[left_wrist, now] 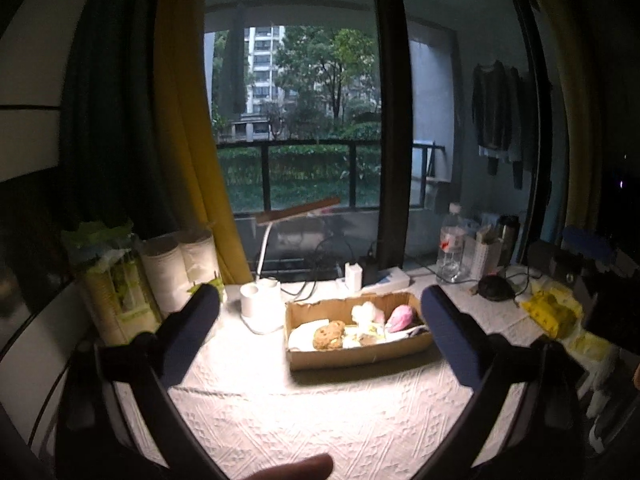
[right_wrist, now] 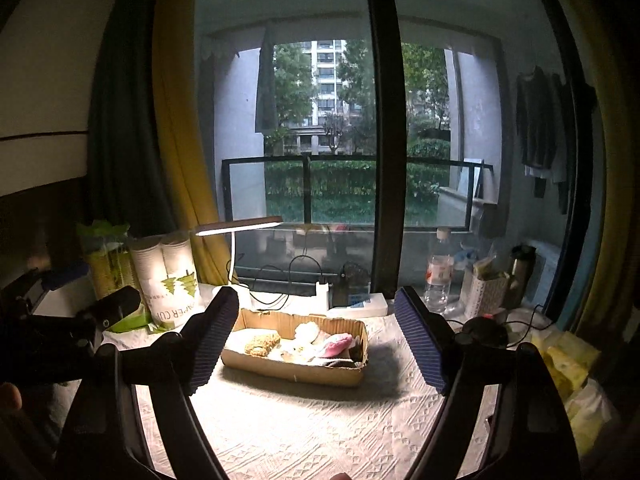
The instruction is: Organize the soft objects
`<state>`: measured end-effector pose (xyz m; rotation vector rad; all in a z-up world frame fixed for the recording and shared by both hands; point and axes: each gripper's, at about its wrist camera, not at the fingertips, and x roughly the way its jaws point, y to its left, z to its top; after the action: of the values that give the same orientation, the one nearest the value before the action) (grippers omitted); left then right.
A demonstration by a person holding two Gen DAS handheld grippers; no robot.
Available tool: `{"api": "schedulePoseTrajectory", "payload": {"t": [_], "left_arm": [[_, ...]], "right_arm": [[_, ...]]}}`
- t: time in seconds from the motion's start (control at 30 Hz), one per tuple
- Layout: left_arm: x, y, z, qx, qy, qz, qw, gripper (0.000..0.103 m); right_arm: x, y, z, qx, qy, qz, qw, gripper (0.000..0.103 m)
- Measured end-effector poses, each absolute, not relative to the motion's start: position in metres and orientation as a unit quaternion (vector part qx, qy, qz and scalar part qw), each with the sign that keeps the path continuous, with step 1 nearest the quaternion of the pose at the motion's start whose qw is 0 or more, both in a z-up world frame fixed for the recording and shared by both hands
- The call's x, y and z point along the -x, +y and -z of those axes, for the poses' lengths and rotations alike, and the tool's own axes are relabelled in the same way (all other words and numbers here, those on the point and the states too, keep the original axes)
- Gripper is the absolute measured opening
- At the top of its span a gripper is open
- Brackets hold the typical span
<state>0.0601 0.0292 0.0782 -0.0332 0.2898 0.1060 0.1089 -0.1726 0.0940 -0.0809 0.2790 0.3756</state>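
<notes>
A table (left_wrist: 304,412) under a white cloth (right_wrist: 320,432) woven in raised diamond patterns fills the lower half of both views, brightly lit by a thin flat-headed lamp (right_wrist: 239,225) on a curved white stem. Behind it hangs a smooth yellow curtain (left_wrist: 188,120) beside a dark window frame (left_wrist: 394,120).

At the far left stand wrapped sleeves of paper cups (right_wrist: 172,276), tall ribbed cylinders in clear film. A clear plastic bottle (left_wrist: 451,246) stands at the right.

Mid-table sits a shallow corrugated cardboard box (left_wrist: 360,356), rectangular, its rim ragged. Inside lie the soft things: a rough brown sponge (left_wrist: 329,335), a fluffy white puff (left_wrist: 363,314) and a pink plush (left_wrist: 402,317), close together on pale scraps.

The left gripper (left_wrist: 320,300) hangs above the cloth, its padded blue fingers (left_wrist: 454,344) spread wide with nothing between them. The right gripper (right_wrist: 316,300) is likewise spread and empty; its pads (right_wrist: 418,340) are finely ribbed.
</notes>
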Motion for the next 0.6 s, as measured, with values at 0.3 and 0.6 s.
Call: {"api": "schedulePoseTrajectory", "payload": {"t": [0.3, 0.6], "left_arm": [[-0.0512, 0.0342, -0.0858, 0.023, 0.130, -0.051, 0.990, 0.102], [-0.0508, 0.0335, -0.0840, 0.024, 0.132, -0.056, 0.989, 0.102]], "right_arm": [[-0.1048, -0.1646, -0.0961, 0.048, 0.136, -0.190, 0.971, 0.083], [-0.1012, -0.1650, -0.0988, 0.043, 0.129, -0.191, 0.972, 0.083]]}}
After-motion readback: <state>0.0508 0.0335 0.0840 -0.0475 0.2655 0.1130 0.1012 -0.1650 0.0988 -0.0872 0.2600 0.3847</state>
